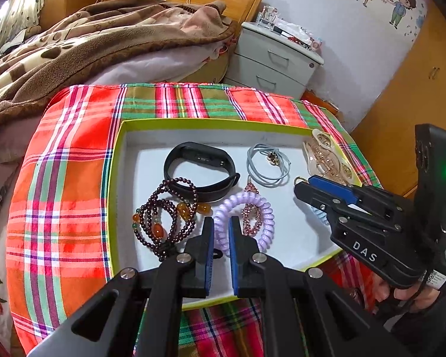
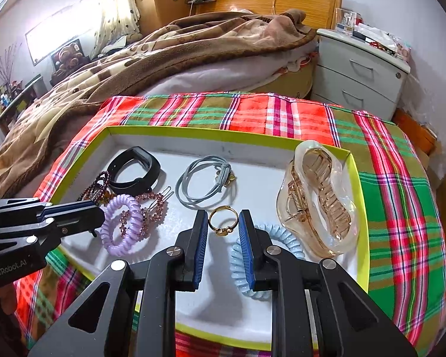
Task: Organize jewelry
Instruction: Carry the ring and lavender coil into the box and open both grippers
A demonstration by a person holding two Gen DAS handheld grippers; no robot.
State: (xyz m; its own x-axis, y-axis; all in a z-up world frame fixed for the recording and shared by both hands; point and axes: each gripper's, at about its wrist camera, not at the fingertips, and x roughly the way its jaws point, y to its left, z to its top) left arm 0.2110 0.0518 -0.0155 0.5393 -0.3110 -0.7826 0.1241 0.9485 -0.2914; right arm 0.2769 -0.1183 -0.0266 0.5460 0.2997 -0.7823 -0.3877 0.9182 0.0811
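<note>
A shallow white tray with a yellow-green rim lies on a plaid cloth. In it are a black fitness band, a dark bead bracelet, a purple coil hair tie, a pink beaded hairpin, a grey hair tie, a gold ring, a blue coil hair tie and a clear amber claw clip. My left gripper is open over the purple coil. My right gripper is open around the ring.
The plaid cloth covers a raised surface beside a bed with a brown blanket. A grey-green nightstand stands behind, with wooden furniture to the right.
</note>
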